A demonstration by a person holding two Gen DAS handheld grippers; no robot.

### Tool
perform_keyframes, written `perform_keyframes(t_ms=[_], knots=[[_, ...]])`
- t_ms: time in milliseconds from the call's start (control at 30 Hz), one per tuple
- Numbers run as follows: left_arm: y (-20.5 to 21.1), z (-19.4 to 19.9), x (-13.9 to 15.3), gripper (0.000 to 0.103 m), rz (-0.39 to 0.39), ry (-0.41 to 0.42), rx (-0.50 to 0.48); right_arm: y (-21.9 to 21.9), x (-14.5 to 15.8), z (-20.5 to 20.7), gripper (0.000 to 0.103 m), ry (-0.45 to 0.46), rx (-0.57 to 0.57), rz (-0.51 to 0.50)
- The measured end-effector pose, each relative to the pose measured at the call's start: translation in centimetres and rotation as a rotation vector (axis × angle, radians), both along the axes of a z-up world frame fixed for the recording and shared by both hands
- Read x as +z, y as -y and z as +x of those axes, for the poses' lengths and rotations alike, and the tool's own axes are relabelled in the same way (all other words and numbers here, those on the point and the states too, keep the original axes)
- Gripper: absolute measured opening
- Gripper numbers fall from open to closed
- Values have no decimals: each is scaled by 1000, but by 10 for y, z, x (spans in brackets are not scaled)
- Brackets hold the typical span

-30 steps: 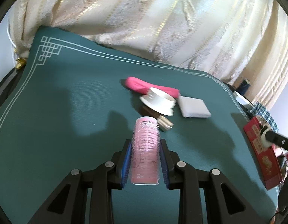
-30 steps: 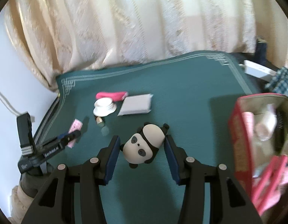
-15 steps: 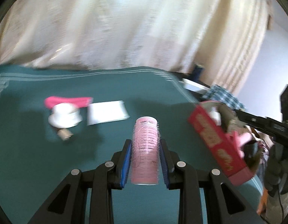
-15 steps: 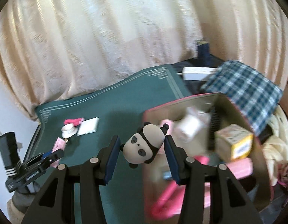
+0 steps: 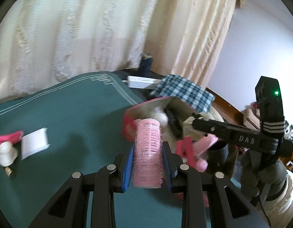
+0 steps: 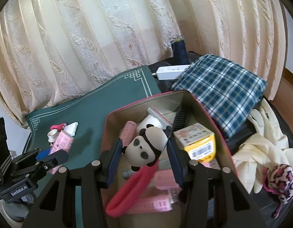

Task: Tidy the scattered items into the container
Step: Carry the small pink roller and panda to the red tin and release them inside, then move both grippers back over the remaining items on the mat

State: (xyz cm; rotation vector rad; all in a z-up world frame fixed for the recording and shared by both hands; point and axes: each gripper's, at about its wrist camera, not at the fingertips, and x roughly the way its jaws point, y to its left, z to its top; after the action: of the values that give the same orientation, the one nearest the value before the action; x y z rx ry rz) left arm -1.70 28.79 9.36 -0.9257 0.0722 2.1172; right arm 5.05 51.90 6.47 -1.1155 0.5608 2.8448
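The right gripper (image 6: pixel 145 156) pinches a panda figurine (image 6: pixel 146 146) between its blue pads, the toy tilted with its face toward the camera, hanging above the open red box (image 6: pixel 106 129). Under it the box holds a pink hair roller (image 6: pixel 128 132), a white round object, a black comb (image 6: pixel 181 117) leaning on the far wall, a yellow and white carton (image 6: pixel 198 142), a red band (image 6: pixel 131 186) and flat pink pieces near the front.

The left gripper (image 5: pixel 148 155) is pressed together on a pink hair roller (image 5: pixel 148 152) that stands lengthwise between its pads, just short of the box's near left corner, over the green table mat (image 5: pixel 70 114). In the left wrist view the right gripper's black body reaches across the box from the right.

Still on the mat, well left of the box, lie a white folded cloth (image 5: pixel 34 142), a pink item (image 5: pixel 8 137) behind it, a white cup-like piece (image 5: pixel 6 153) and a small brass-coloured piece (image 5: pixel 9 171). The stretch of mat between them and the box is bare.

Beyond the box's far right rim a blue plaid cloth (image 6: pixel 222 87) touches it; a white power strip (image 6: pixel 172 71) and a dark spool (image 6: pixel 178 51) sit at the curtain (image 6: pixel 89 28). Cream gloves (image 6: pixel 260 142) lie to the right.
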Motion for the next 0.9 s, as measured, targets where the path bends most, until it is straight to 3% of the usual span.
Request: perform_keyframes(t_ms=[333,367,400,467,533,900], knots=[[-56,-7,3,30,13,-2,-106,-17,0,-5,52,-8,-24,-6],[-59,-8,0,41,15,6,-112,-20,-1,-5,53,-8,-37,-15],[-61,-8,-1,70,19,14,-112,-24,-2,-5,53,-9,-53,-26],[-59,-8,-2,91,45,22,-111,-32,-4,-4,63,-11,-83,-54],[-57,-9,-4,91,55,26,-112,-39,-4,-1,68,-18,-110,-70],[-22,-18,-6,91,36,24,-13,-16,9,2,68,-40,-79,-49]])
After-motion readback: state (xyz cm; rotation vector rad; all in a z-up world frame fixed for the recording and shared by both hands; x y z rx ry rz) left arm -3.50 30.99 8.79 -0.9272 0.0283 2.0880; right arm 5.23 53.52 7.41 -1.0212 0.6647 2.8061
